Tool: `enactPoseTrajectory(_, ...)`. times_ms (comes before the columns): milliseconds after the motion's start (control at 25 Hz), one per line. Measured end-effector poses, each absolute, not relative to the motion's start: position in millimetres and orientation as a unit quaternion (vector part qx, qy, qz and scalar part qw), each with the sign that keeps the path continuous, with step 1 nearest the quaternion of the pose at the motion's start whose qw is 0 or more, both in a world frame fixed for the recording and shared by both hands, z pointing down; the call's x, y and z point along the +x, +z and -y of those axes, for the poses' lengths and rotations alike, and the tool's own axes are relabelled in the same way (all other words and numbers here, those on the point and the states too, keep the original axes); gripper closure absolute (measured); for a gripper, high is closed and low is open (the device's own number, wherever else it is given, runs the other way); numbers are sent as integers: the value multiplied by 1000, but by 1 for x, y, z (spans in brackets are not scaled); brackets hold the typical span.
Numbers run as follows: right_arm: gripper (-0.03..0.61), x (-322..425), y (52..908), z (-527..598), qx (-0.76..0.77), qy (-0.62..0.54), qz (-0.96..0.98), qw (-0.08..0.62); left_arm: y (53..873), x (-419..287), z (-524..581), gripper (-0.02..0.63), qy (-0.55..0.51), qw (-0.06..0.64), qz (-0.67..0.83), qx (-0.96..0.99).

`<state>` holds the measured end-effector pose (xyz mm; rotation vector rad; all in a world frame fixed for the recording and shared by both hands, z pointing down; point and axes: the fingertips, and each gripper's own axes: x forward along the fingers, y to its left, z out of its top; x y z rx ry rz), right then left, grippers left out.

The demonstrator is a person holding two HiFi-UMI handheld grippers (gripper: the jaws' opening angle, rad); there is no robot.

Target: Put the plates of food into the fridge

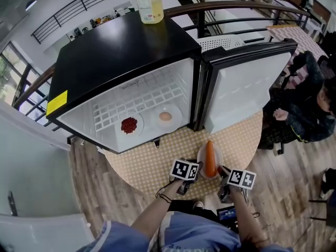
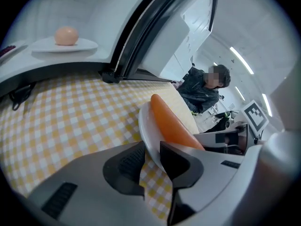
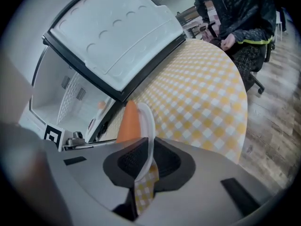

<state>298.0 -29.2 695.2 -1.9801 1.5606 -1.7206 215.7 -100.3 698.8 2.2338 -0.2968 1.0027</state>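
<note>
A white plate with an orange carrot sits on the yellow checked tablecloth in front of the open fridge. My left gripper is shut on the plate's left rim, my right gripper on its right rim. In the left gripper view the rim runs between the pads of the left gripper, with the carrot just beyond. In the right gripper view the right gripper pinches the thin rim beside the carrot.
Inside the fridge stand a plate of red food and a plate with an egg. Its door swings open to the right. A bottle stands on the fridge. A person sits at the right of the table.
</note>
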Motion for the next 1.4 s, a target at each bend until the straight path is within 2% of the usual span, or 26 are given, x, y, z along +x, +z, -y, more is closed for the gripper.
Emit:
enactPoseTrajectory(560,537,268,636,8,-604,-565,-552,103,635,181,76,515,301,353,178,868)
enactPoseTrajectory(1000,543,233,579,-7,-560,-544,-619,85,590,135,44,522,219,398,254,854)
enactPoseTrajectory(1400,543,191,545,19,-517,-532,-667,72,550,86,60,525,182,375,326,849)
